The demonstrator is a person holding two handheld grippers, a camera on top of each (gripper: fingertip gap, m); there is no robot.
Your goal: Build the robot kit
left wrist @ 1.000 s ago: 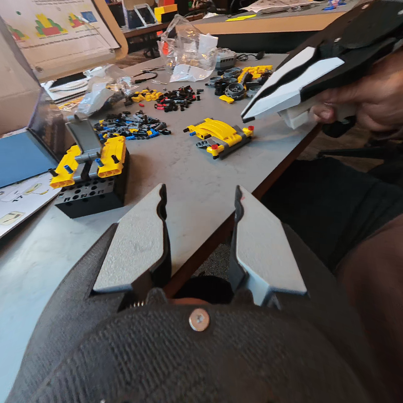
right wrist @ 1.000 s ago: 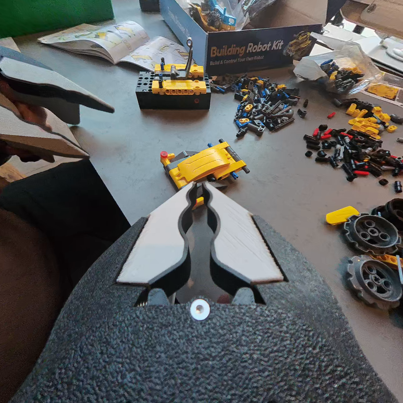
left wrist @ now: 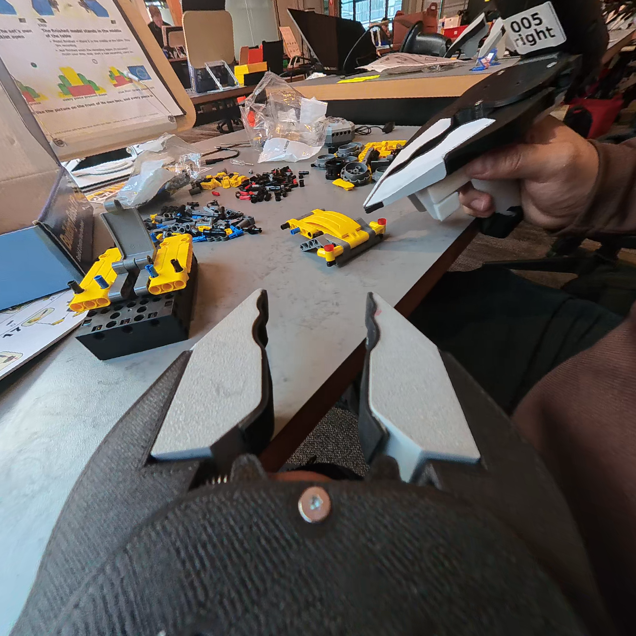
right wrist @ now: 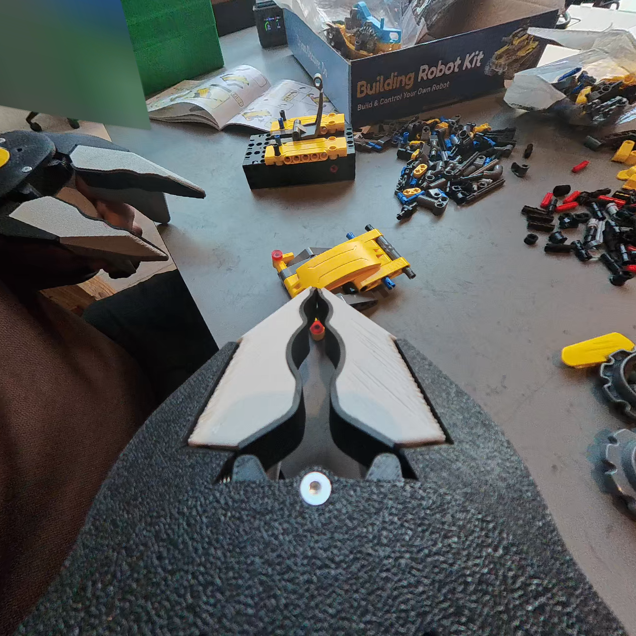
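Right gripper (right wrist: 316, 292) has its jaws pressed together at the tips with nothing clamped; it hangs just above the near end of the yellow sub-assembly (right wrist: 344, 265), tips near but apart from it as seen in the left wrist view; a red-capped yellow peg (right wrist: 316, 329) shows through the gap behind the tips, likely part of that build lying below; left gripper (left wrist: 315, 309) has its jaws spread wide and empty, over the worktop (left wrist: 309, 309) edge, well apart from any part.

Handling, as a judgement: yellow sub-assembly looks like light rigid plastic, smooth curved top likely slippery; pins and red caps could pop off under squeeze; best hold looks to be across the flat grey side beams, not the domed panel or the thin pin ends.

Looks: yellow curved panel on grey frame, red caps at corners, blue and black pins sticking out; lies flat near the worktop's front edge, between the grippers.

Around it: black block base (right wrist: 299, 161) with yellow beams and an upright grey lever, farther back; mixed pile of small parts (right wrist: 447, 165) beside the blue kit box (right wrist: 413, 86); open booklet (right wrist: 223, 96); grey gear wheels (right wrist: 619, 389) at right; loose yellow panel (right wrist: 595, 349) touching one wheel.
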